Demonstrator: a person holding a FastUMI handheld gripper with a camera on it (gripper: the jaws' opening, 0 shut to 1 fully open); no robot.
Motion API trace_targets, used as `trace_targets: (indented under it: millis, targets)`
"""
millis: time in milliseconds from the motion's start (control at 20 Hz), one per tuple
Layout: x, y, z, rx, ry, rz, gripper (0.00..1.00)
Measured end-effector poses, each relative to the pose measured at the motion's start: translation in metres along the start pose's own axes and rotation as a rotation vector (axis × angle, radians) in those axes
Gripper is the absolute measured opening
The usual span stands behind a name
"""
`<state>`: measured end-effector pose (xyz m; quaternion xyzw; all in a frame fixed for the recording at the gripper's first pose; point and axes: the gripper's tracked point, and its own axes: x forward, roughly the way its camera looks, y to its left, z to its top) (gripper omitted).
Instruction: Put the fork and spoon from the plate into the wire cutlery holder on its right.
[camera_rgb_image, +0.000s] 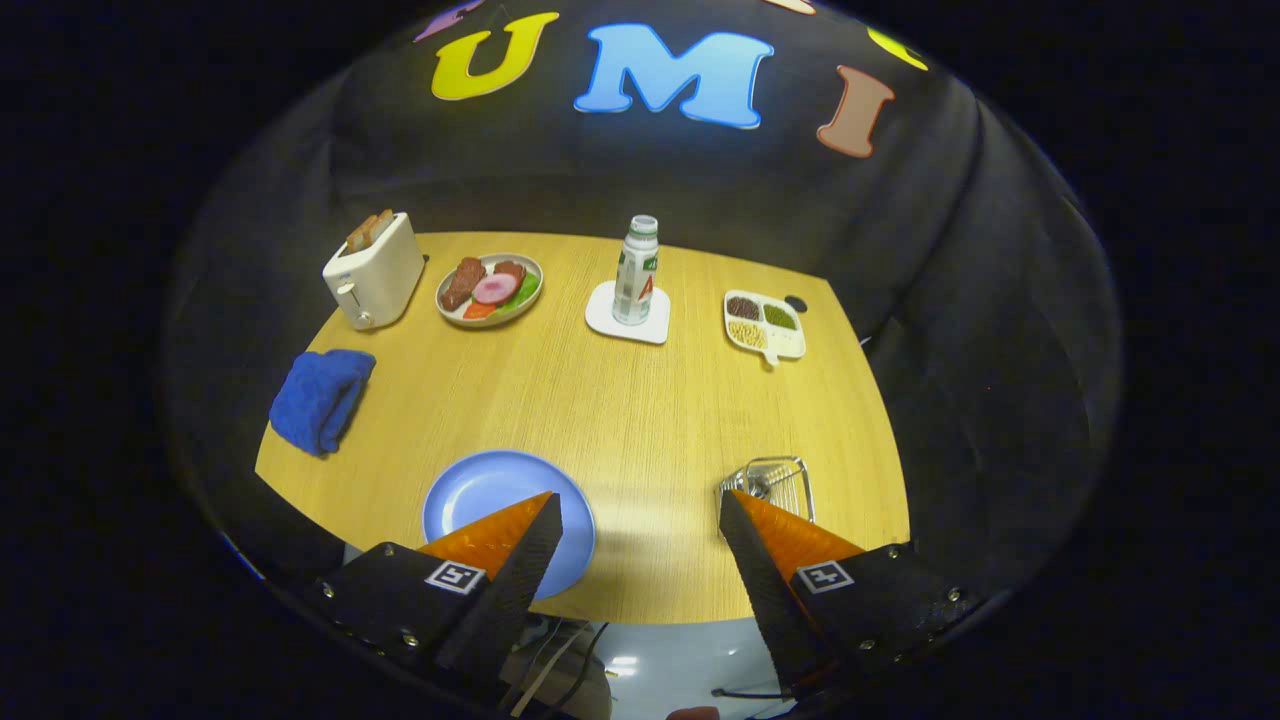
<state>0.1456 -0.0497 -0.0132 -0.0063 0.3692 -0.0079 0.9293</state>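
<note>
Jaws of the gripper (640, 520) are standing wide apart, gripping nothing, hovering over the near edge of the round wooden bench (640, 420). Each orange finger is carrying a small square black-and-white marker on its black mount. The left finger is overlapping the blue plate (490, 495), which is sitting at the near edge; its visible part is showing no fork or spoon. The right fingertip is sitting just in front of the wire cutlery holder (775, 480), at the near right edge, and something shiny is lying inside it, too small to identify. A blue cloth (320, 400) is lying bunched at the left edge. Toward the far edge, a white toaster (375, 270) with bread is standing beside a plate of food (490, 288); a bottle (636, 270) is standing on a white coaster (628, 318), its green label too small to read; a divided white tray (765, 325) is holding beans.
</note>
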Motion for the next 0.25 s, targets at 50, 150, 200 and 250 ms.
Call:
trace_targets:
  millis: [50, 150, 200, 250]
  targets:
    - [-0.005, 0.004, 0.011, 0.011, -0.068, -0.003, 0.97]
    - [-0.017, 0.007, 0.029, 0.010, -0.183, -0.025, 0.97]
    - [-0.023, 0.010, 0.038, 0.012, -0.239, -0.032, 0.97]
    - [-0.028, 0.012, 0.048, 0.017, -0.298, -0.035, 0.97]
